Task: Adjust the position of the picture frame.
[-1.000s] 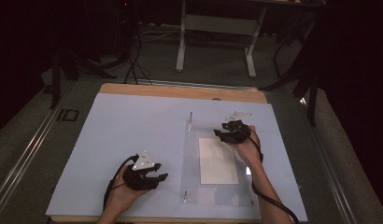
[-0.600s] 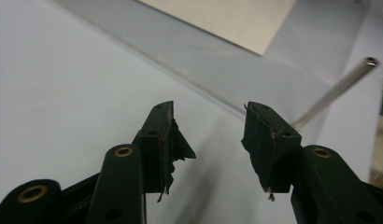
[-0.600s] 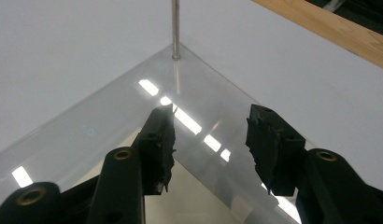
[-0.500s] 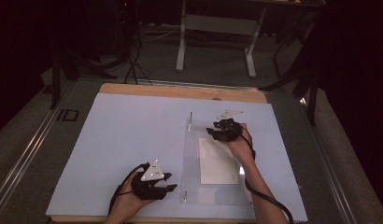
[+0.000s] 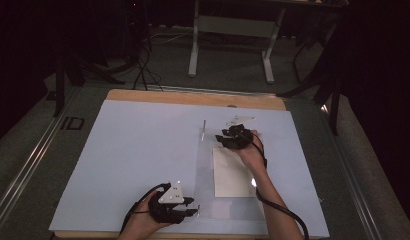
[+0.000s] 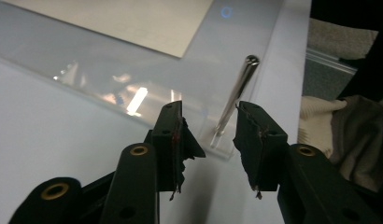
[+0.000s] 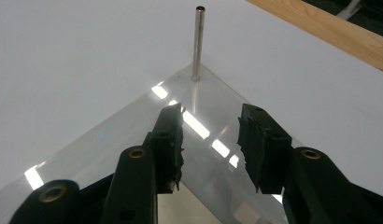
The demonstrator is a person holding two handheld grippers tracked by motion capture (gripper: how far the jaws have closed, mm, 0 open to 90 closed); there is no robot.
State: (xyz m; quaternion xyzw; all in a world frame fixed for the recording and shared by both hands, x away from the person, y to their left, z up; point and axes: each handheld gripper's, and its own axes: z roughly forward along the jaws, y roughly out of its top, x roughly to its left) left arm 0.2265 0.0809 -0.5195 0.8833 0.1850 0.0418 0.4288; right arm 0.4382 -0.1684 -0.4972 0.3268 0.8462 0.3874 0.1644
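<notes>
High view, left to right: my left tool (image 5: 192,212), jaws just closing, open around near metal pin (image 6: 236,95); clear sheet (image 5: 205,165) flat on tabletop (image 5: 133,150); right tool (image 5: 224,138), closing, empty, before far pin (image 7: 197,42).

A pale blue-white sheet (image 5: 143,160) covers a light wooden tabletop (image 5: 193,97) whose far edge shows as a tan strip. Around it lies a grey-green carpeted floor (image 5: 228,65), crossed at the left by a metal floor rail (image 5: 28,165). Beyond, in a dark, dimly lit room, stands a grey metal table frame (image 5: 230,30), with black cables (image 5: 143,70) trailing on the floor.
</notes>
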